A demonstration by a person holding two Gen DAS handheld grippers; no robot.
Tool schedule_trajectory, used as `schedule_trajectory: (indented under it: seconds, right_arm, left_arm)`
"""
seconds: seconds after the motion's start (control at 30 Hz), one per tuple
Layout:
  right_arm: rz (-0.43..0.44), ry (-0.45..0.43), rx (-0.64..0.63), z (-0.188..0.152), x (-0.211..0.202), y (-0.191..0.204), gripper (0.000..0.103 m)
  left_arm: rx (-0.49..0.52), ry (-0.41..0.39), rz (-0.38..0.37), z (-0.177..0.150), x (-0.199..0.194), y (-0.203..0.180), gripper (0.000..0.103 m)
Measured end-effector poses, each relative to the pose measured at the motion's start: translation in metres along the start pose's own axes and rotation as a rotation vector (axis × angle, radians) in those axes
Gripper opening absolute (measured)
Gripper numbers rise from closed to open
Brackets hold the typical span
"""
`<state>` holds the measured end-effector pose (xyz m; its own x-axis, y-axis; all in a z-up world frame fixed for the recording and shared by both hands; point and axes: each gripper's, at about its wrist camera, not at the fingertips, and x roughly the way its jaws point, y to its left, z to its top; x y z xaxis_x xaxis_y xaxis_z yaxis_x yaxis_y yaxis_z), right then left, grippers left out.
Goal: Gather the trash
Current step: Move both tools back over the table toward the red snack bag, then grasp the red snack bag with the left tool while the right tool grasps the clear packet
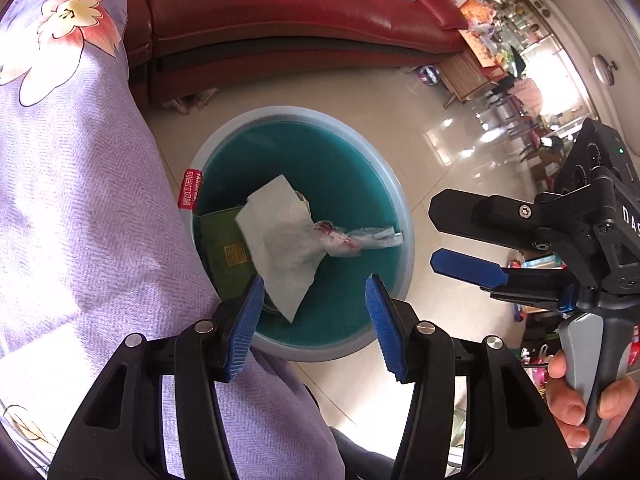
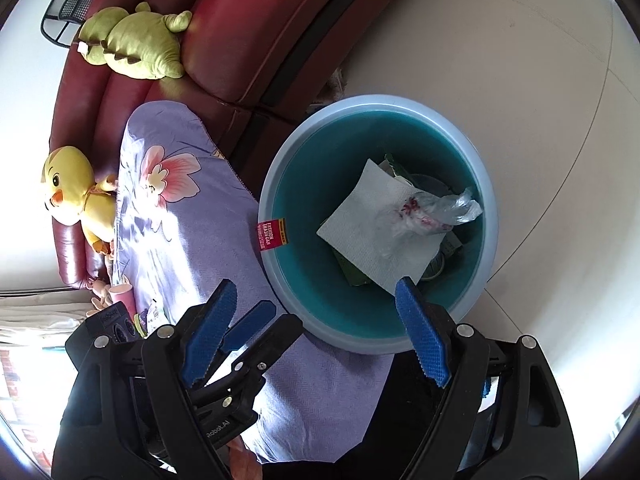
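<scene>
A round blue trash bin point(image 1: 402, 216) point(image 2: 276, 168) stands on the floor below both grippers. Inside lie a white paper towel point(image 1: 276, 240) point(image 2: 372, 232), a crumpled clear plastic wrapper with red stains point(image 1: 352, 238) point(image 2: 436, 212) and a green packet point(image 1: 226, 248) point(image 2: 354, 274). My left gripper point(image 1: 316, 300) is open and empty above the bin's near rim. My right gripper point(image 2: 316, 304) is open and empty over the bin; it also shows in the left wrist view point(image 1: 436, 236), to the right of the bin.
A lilac flowered cloth point(image 1: 80, 200) point(image 2: 192, 240) lies left of the bin, touching it. A red leather sofa point(image 1: 280, 20) point(image 2: 240, 40) stands behind, with a green plush point(image 2: 136, 44) and a yellow duck plush point(image 2: 76, 196). Glossy tiled floor point(image 1: 440, 152) point(image 2: 520, 80) lies to the right.
</scene>
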<state>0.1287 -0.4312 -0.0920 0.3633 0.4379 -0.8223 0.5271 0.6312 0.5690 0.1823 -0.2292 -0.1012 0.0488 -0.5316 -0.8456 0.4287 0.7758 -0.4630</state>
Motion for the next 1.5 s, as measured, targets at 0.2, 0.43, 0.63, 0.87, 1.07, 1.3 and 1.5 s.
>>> schedule_trajectory:
  seconds: [0.2,0.43,0.63,0.87,1.07,1.3,1.5]
  right_arm:
    - [-0.047,-0.017,-0.027,-0.003,-0.004,0.004,0.078]
    - [-0.081,-0.016,-0.097,-0.018,-0.003,0.028,0.078]
    - [-0.089,0.000,-0.187,-0.040,0.008,0.074,0.078]
    - [-0.109,0.032,-0.315,-0.076,0.036,0.146,0.078]
    - [-0.129,0.071,-0.430,-0.112,0.068,0.209,0.078]
    - [-0.152,0.123,-0.517,-0.142,0.108,0.256,0.078]
    - [-0.181,0.151,-0.542,-0.150,0.143,0.279,0.078]
  left_arm:
    - [0.017,0.006,0.022,-0.002,-0.010,0.000,0.059]
    - [0.041,-0.064,0.071,-0.021,-0.047,0.013,0.077]
    - [-0.005,-0.134,0.118,-0.042,-0.096,0.049,0.080]
    - [-0.135,-0.231,0.164,-0.078,-0.162,0.117,0.082]
    - [-0.268,-0.308,0.214,-0.115,-0.218,0.185,0.084]
    - [-0.424,-0.381,0.285,-0.158,-0.274,0.257,0.086]
    - [-0.507,-0.416,0.338,-0.174,-0.301,0.304,0.086]
